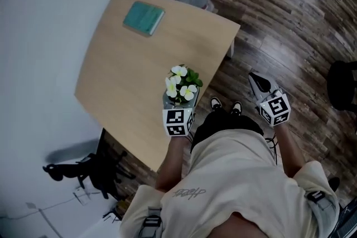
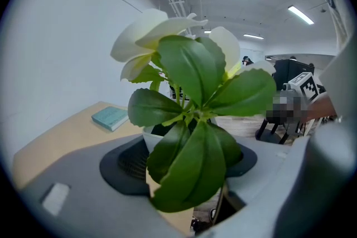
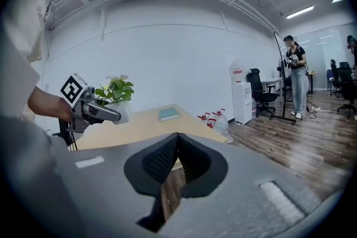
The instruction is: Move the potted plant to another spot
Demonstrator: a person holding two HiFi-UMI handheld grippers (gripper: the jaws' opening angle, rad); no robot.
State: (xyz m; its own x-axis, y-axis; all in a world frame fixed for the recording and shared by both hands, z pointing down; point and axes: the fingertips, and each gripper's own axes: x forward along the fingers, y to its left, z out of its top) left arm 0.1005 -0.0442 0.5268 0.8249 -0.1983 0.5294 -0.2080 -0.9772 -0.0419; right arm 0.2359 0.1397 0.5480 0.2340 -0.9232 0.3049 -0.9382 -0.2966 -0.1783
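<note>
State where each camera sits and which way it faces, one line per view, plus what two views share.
Head view: on the person's head, facing steeply down at the table; shows torso, arms, left gripper and right gripper.
Left gripper view: on the left gripper, looking along jaws closed on the potted plant; right gripper beyond.
Right gripper view: on the right gripper, looking past shut jaws across the table; left hand shows.
Shared: both gripper views show the teal book.
</note>
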